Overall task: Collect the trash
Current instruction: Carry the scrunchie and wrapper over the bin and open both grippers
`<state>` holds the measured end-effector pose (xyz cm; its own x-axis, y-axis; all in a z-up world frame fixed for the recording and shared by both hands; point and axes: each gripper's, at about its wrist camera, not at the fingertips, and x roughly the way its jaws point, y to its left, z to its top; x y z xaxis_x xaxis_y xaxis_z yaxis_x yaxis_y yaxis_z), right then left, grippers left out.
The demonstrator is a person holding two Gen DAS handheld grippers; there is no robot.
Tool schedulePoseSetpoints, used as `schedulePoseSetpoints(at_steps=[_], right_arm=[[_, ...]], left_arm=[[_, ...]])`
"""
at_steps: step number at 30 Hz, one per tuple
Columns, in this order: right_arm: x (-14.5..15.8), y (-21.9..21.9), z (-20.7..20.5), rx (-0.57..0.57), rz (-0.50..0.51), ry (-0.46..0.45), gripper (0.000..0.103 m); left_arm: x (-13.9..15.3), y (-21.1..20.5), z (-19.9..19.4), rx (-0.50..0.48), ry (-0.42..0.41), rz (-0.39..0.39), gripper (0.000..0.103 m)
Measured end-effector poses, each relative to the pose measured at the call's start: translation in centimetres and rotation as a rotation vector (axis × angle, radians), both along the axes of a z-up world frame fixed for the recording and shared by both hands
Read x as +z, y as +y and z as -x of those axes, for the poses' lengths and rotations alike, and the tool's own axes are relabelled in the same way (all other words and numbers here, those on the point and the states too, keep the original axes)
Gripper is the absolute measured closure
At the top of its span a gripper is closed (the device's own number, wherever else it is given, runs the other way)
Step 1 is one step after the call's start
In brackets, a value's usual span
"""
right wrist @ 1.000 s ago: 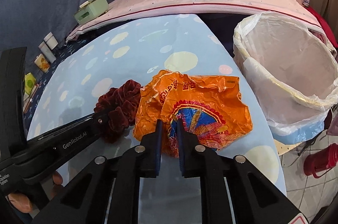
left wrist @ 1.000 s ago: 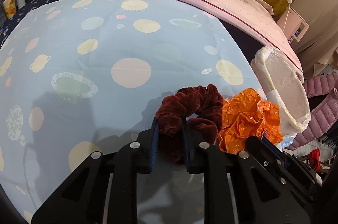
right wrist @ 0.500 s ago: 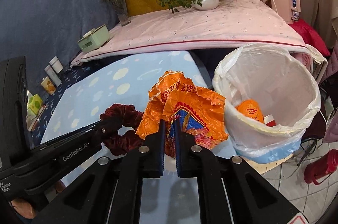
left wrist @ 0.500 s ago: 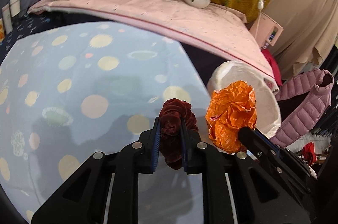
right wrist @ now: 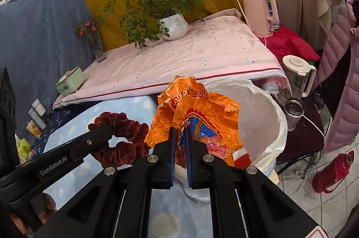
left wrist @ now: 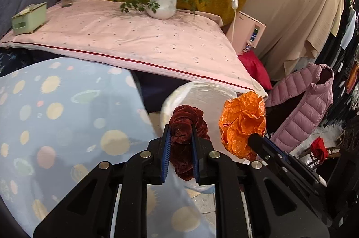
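The left gripper (left wrist: pixel 180 132) is squeezed tight on a dark red velvet scrunchie (left wrist: pixel 186 123), holding it up in the air just past the edge of the blue table cloth with spots (left wrist: pixel 67 116) and in front of the white trash bin (left wrist: pixel 202 90). The right gripper (right wrist: pixel 180 137) is pinched on a crinkly orange plastic bag (right wrist: pixel 195 112), right beside the scrunchie and held up over the near edge of the bin lined with a white bag (right wrist: pixel 264 125). Something red and white sits low inside the bin, but it is too hidden to name.
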<state>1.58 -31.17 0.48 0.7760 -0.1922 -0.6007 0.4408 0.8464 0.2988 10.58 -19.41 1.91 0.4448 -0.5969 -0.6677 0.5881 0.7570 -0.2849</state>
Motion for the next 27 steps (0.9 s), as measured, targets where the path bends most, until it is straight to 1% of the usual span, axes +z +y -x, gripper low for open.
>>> schedulePoseSetpoints(at_steps=[3, 8, 11, 14, 16, 18, 20, 21, 25, 27], right_arm=[[-0.8, -1.6, 0.0, -0.023, -0.015, 0.012, 0.095], [-2.1, -3.2, -0.4, -0.044, -0.033, 0.034, 0.095], [-2.7, -4.0, -0.8, -0.053, -0.042, 0.041, 0.095], [-3.2, -4.9, -1.2, -0.058, -0.053, 0.045, 0.095], [-3.4, -5.2, -1.5, -0.053, -0.054, 0.048, 0.092], [-3.5, -5.3, -1.8, -0.058, -0.047, 0.053, 0.088], [-3.5, -5.4, -2.1, -0.061, -0.046, 0.052, 0.087], [-3.6, -5.4, -2.2, -0.06, -0.047, 0.052, 0.086], [-3.4, -5.3, -2.4, -0.058, -0.037, 0.049, 0.076], [-3.2, -5.1, -2.3, -0.057, -0.03, 0.05, 0.076]], left_arm=[[-0.7, -1.9, -0.2, -0.025, 0.012, 0.002, 0.087], [-1.9, -4.6, -0.5, -0.055, 0.011, -0.017, 0.087], [-2.5, -5.5, -0.7, -0.066, 0.018, -0.024, 0.086], [-3.0, -6.1, -1.1, -0.065, 0.024, -0.028, 0.084], [-3.4, -6.3, -1.3, -0.056, 0.032, -0.027, 0.078], [-3.6, -6.3, -1.6, -0.039, 0.032, -0.032, 0.064], [-3.7, -6.1, -1.9, -0.017, 0.03, -0.038, 0.054], [-3.7, -5.9, -2.1, -0.006, 0.029, -0.04, 0.053], [-3.8, -4.9, -2.6, 0.028, 0.031, -0.05, 0.051], [-3.7, -4.2, -2.7, 0.054, 0.02, -0.062, 0.049]])
